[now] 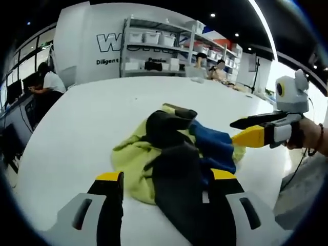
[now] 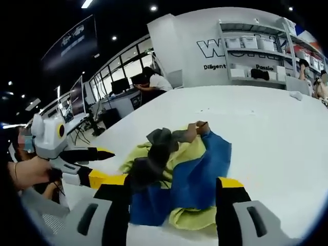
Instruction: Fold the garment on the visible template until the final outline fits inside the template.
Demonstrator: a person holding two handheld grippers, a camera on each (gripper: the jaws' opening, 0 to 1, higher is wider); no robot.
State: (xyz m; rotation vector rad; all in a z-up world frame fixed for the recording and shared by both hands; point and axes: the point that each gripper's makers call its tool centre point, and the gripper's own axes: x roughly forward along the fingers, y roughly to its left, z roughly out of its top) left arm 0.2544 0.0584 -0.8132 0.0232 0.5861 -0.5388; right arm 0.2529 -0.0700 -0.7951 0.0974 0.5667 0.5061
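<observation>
Garment point(image 1: 174, 154) sits crumpled in a heap on the white table point(image 1: 92, 118), roughly mid-table, not flat. Colours: lime-yellow, blue & black/dark grey panels bunched over each other. No template outline can be made out on the table surface.

Left gripper point(image 1: 166, 192): jaws apart, one each side of the near edge of the heap. A black fold of the garment lies between them and over the right-hand jaw; can't tell if a jaw is touching cloth or just above it. Not clamped.

Right gripper point(image 2: 171, 197): jaws also apart, straddling the blue & yellow part of the garment point(image 2: 179, 164); cloth sits in the gap but the jaws aren't pinched on it.

In the left gripper view the right gripper point(image 1: 241, 130) comes in from the right, held by a hand point(image 1: 302, 136), tips just beside the blue cloth, jaws spread. In the right gripper view the left gripper point(image 2: 105, 166) comes in from the left, held in a hand point(image 2: 28, 171), tips near the yellow edge, jaws spread.

Background: shelves point(image 1: 164, 48) w/ white bins against a wall w/ lettering; person point(image 1: 48, 82) seated at a desk point(image 2: 123, 100) w/ monitors by the windows.
</observation>
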